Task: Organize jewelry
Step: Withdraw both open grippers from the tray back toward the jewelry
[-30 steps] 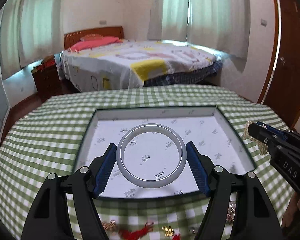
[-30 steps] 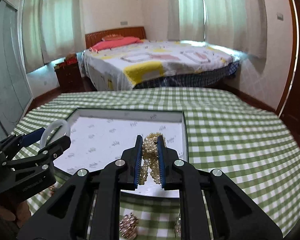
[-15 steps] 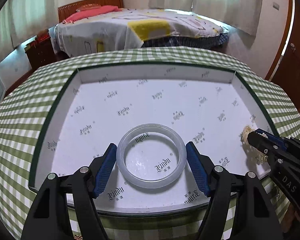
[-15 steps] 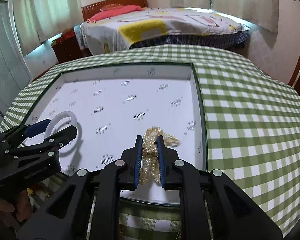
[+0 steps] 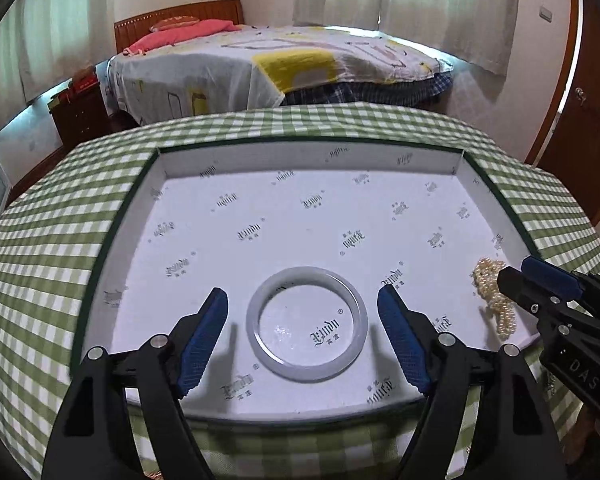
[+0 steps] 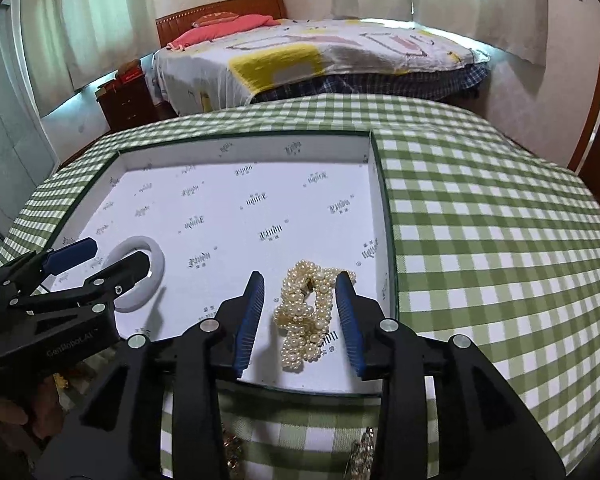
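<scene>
- Bedroom setting: a bed (image 5: 284, 68) with a patterned cover and a pink pillow stands beyond the desk (image 5: 48, 216), which wears a green-and-white checked cloth; pale curtains (image 5: 432, 4) hang along the far wall.
- On the desk lies a shallow open box (image 5: 260, 156) with a dark green rim and a white lining printed with small logos.
- A pale, translucent bangle (image 5: 307, 324) lies flat on the box floor near the front edge.
- Left tongs (image 5: 303, 330) hang over the box front with the jaws opening; the blue pads stand clear on either side of the bangle, a gap showing on each side, so nothing is gripped.
- A pearl bracelet (image 6: 310, 312) lies in a loose heap on the lining, near the box's right wall and front edge.
- Right tongs (image 6: 300, 316) are opening as well; the bracelet sits between the blue pads. The left pad is clear of it, and the right pad is right beside the beads, contact unclear.
- From the left wrist view, the right tongs (image 5: 518, 280) reach in at the right edge, tips just beside the bracelet (image 5: 494, 296).
- Some gold-coloured trinkets (image 6: 360, 456) rest on the cloth in front of the box, partly hidden behind the tongs.
</scene>
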Available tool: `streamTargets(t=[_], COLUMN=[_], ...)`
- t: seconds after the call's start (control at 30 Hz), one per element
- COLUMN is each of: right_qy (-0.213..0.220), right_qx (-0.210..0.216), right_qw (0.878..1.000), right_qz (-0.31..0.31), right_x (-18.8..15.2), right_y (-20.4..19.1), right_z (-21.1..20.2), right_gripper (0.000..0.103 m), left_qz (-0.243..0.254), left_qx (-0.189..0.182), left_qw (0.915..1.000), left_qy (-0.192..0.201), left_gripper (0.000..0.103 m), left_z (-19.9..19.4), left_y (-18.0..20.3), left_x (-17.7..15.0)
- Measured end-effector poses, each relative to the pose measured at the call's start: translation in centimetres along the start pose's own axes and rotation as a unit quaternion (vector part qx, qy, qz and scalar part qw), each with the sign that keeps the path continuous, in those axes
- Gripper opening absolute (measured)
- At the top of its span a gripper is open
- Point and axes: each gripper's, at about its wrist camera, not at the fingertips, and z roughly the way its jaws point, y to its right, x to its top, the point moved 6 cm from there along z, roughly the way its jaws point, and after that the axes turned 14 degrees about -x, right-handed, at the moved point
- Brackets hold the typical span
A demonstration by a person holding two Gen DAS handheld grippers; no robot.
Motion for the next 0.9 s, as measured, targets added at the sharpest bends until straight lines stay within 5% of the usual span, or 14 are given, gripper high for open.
streamTargets(t=[0.27, 0.6, 0.9], right_qy=[0.017, 0.015, -0.001], right_qx=[0.007, 0.012, 0.023], right_qw=[1.0, 1.0, 0.999], right_qz=[0.015, -0.003, -0.031], right_x=[-1.9, -9.4, -13.6], right_y=[-0.6, -1.7, -3.7], right_z=[-4.6, -10.5, -11.3], right_gripper=[0.037, 0.037, 0.035], left_qz=[0.004, -0.026, -0.034], left_qx=[0.014, 0.043, 0.067], left_qw=[0.9992, 0.997, 0.9956], left_qy=[0.036, 0.058, 0.058], left_gripper=[0.075, 0.075, 0.075], left_z=[-5.2, -11.4, -14.6], left_y=[-0.1, -1.9, -3.1], left_x=[-1.6, -7.3, -11.7])
